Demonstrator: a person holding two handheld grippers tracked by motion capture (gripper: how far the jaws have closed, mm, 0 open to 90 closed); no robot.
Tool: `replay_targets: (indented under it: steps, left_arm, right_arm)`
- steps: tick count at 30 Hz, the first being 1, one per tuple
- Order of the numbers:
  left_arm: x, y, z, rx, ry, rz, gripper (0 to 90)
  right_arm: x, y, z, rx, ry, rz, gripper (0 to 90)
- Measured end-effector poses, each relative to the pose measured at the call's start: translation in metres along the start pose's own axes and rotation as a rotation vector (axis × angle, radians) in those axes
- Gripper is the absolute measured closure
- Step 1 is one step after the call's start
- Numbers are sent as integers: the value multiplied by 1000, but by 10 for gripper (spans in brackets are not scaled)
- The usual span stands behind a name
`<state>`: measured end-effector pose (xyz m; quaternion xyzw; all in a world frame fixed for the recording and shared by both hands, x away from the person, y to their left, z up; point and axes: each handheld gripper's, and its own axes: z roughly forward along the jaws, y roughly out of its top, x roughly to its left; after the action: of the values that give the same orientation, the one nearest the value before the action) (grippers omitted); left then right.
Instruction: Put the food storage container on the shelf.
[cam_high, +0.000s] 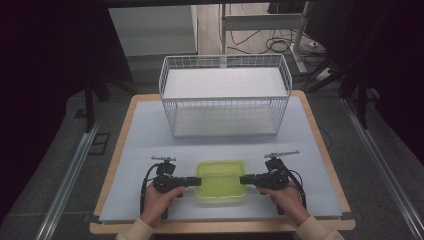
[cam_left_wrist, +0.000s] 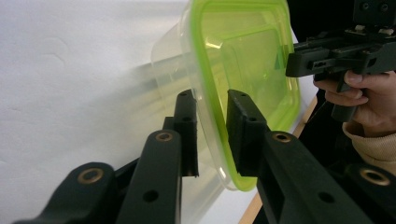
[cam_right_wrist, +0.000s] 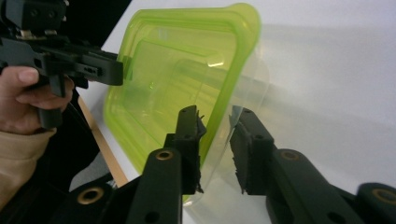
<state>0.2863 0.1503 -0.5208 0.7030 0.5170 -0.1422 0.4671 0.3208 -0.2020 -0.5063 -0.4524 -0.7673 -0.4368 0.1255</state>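
A clear plastic container (cam_high: 220, 183) with a translucent lime-green lid (cam_high: 220, 174) sits on the white mat (cam_high: 145, 150), midway along the near edge of the table and well apart from the wire basket. The lid lies seated on the container's rim.

The left gripper (cam_high: 192, 181) meets the container's left side. In the left gripper view its jaws are spread, straddling the lid's rim (cam_left_wrist: 212, 140), one on the outside of the container wall and one over the lid; a gap remains on each side, and firm contact cannot be confirmed.

The right gripper (cam_high: 246, 179) meets the container's right side. In the right gripper view its jaws are likewise spread around the rim (cam_right_wrist: 217, 135), not pressed together.

Each gripper is held by a hand, left hand (cam_high: 159, 200) and right hand (cam_high: 287, 197), in cream sleeves entering from the near edge.

A white wire basket (cam_high: 224, 95) stands at the far edge of the mat. The mat covers a wooden tabletop (cam_high: 320, 145).
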Motion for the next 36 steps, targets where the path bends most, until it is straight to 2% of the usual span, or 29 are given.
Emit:
replay_targets:
  steps: [7, 18, 25, 36]
  left_arm:
    - [-6, 0, -4, -21, -4, 16, 812]
    - [-14, 0, -8, -37, -11, 42, 813]
    - [-18, 1, -11, -49, 4, 63, 813]
    - [-23, 3, -12, -59, 5, 69, 813]
  right_arm:
    - [2, 0, -6, -26, 8, 2, 796]
    - [7, 1, -14, -49, 14, -15, 799]
    - [9, 1, -16, -64, 11, -28, 800]
    - [12, 4, -20, -87, 12, -41, 801]
